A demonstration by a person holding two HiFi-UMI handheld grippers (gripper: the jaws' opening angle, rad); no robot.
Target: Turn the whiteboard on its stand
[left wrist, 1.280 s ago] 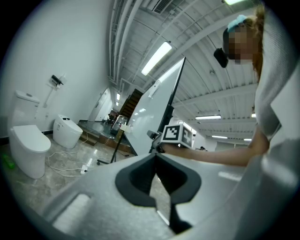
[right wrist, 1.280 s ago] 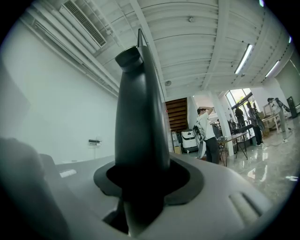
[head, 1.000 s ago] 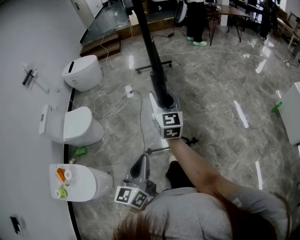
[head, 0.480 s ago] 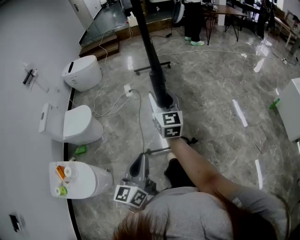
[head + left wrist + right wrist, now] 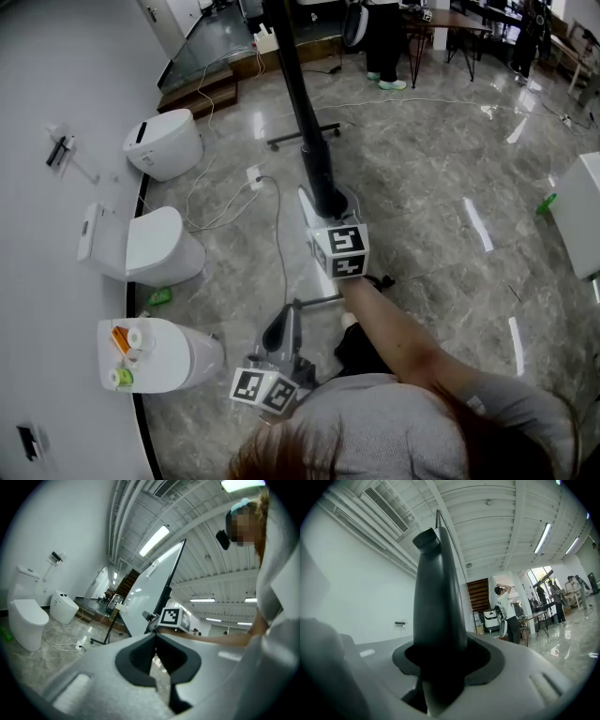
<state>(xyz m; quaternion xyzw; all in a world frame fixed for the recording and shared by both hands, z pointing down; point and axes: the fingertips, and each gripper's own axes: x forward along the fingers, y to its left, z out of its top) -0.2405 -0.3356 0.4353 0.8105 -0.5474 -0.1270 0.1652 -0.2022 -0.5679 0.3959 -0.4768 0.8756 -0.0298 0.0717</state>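
The whiteboard (image 5: pixel 295 84) shows edge-on in the head view, a black bar running from the top down to my right gripper (image 5: pixel 328 202). Its white face (image 5: pixel 150 592) tilts on the stand in the left gripper view. My right gripper (image 5: pixel 438 667) is shut on the board's dark frame edge (image 5: pixel 438 597), which fills the gap between its jaws; the jaws have just been opening a little. My left gripper (image 5: pixel 279 330) hangs low near my body, shut (image 5: pixel 154 639) with nothing between its jaws. The stand's wheeled legs (image 5: pixel 305 131) rest on the floor.
Three white toilets (image 5: pixel 164 145) (image 5: pixel 150 248) (image 5: pixel 159 356) line the left wall. Cables and a power strip (image 5: pixel 255 178) lie on the grey floor beside the stand. A person (image 5: pixel 384 37) stands by a table at the back. A white cabinet (image 5: pixel 581 225) is at the right.
Both grippers have drifted slightly across the floor, the right one keeping the board's edge between its jaws. The toilets sit a little lower in the head view.
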